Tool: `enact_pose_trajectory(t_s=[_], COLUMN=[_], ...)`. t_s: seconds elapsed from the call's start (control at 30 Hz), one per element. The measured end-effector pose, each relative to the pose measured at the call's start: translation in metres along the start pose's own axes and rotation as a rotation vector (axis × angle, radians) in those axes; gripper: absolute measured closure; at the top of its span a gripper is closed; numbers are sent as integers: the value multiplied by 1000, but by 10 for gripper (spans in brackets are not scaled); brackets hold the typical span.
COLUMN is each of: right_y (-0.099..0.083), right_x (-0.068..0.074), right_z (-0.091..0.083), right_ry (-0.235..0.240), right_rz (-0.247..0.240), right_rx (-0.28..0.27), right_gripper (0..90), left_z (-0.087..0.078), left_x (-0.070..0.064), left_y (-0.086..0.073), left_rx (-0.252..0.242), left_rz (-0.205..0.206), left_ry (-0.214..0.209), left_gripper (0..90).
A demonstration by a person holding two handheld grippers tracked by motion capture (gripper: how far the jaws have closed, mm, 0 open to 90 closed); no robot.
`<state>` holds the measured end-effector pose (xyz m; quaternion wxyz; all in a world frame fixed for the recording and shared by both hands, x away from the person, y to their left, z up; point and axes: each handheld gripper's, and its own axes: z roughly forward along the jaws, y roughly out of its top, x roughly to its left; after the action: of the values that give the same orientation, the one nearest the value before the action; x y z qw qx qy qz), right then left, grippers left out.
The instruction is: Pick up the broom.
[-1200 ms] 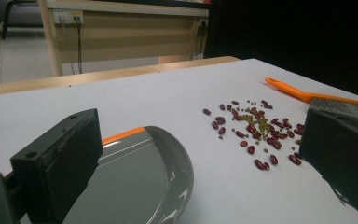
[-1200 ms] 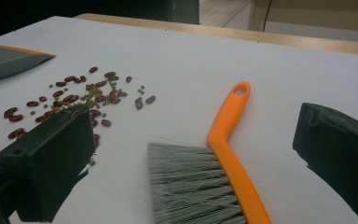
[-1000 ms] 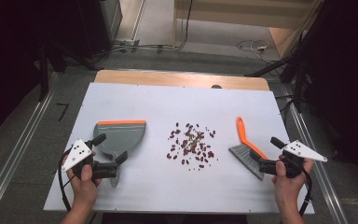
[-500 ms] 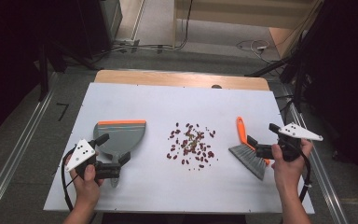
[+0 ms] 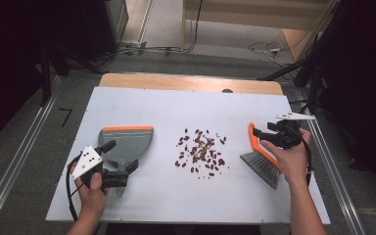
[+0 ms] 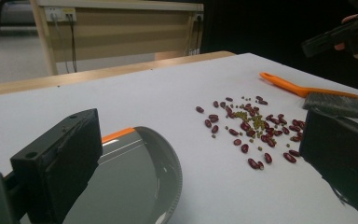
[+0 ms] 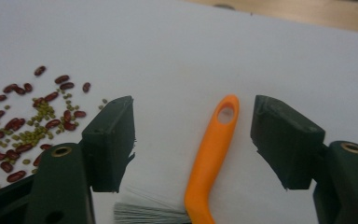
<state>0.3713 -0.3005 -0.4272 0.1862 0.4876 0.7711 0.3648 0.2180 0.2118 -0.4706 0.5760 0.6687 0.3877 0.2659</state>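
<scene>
A grey dustpan point(image 5: 127, 143) with an orange lip lies at the table's left. My left gripper point(image 5: 120, 156) stands open over its rear and handle. In the left gripper view the pan point(image 6: 135, 182) lies between the wide-apart jaws of the gripper point(image 6: 200, 140). Red and green beans point(image 5: 200, 152) are scattered mid-table. A brush with an orange handle point(image 5: 255, 142) and grey bristles point(image 5: 260, 167) lies at the right. My right gripper point(image 5: 260, 135) is open, and in its own view point(image 7: 193, 116) the handle point(image 7: 214, 149) runs between the jaws, untouched.
The white tabletop point(image 5: 176, 107) ends in a wooden strip point(image 5: 191, 83) at the far edge. Floor rails and cables lie beyond. The beans point(image 7: 28, 121) sit left of the right gripper's jaws; the right hand point(image 6: 354, 35) hangs above the brush point(image 6: 307, 91).
My right gripper has moved away from the person and leftward, from beside the bristles to over the brush handle. The left gripper has barely shifted at the dustpan.
</scene>
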Motion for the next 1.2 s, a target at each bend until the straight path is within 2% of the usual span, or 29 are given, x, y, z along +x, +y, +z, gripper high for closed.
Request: enact_pose_trajectory(t_s=[0.03, 0.1, 0.23, 0.3, 0.33, 0.4, 0.43, 0.47, 0.57, 0.7, 0.77, 0.87, 0.9, 1.1, 1.2], right_y=[0, -2, -5, -10, -11, -13, -13, -15, -18, -25, -26, -28, -28, -27, -32], right_x=[1, 2, 0, -2, -2, -3, -3, -5, -6, -7, -5, 4, 5, 1, 0], right_z=[5, 12, 25, 29, 31, 33, 33, 35, 39, 46, 47, 48, 48, 48, 46], right_ry=[5, -20, -30, -25, -39, -28, -28, -54, -74, -57, -77, -127, -135, -108, -103], right_rz=[3, 9, 33, -1, -4, 65, 65, 75, 88, 101, 92, 51, 56, 86, 87], right_rx=[27, 74, 160, 188, 211, 240, 240, 266, 307, 354, 355, 365, 362, 363, 322], right_gripper=[361, 419, 500, 566, 565, 568, 568, 582, 581, 594, 625, 642, 646, 678, 678], left_z=[0, 1, 0, 0, 0, -1, -1, -1, 1, 3, 3, 5, 6, 9, 10], left_x=[0, 0, 0, 0, 0, 0, 0, 0, -1, -2, -2, -5, -6, -11, -13], left_y=[0, 0, 0, -1, -1, -1, -1, 0, -1, -1, 0, -1, -1, 0, 2], left_rx=[1, 4, 9, 9, 9, 10, 10, 11, 14, 19, 19, 24, 27, 34, 37], left_rz=[2, 5, 8, 8, 7, 7, 7, 7, 8, 15, 15, 21, 25, 37, 56], left_ry=[-2, -1, -3, -4, -3, -1, -1, -1, -5, -8, -10, -13, -13, -13, -12], left_gripper=[0, 0, 0, 0, 0, 0, 0, 0, 0, 0, 0, 0, 0, 0, 0])
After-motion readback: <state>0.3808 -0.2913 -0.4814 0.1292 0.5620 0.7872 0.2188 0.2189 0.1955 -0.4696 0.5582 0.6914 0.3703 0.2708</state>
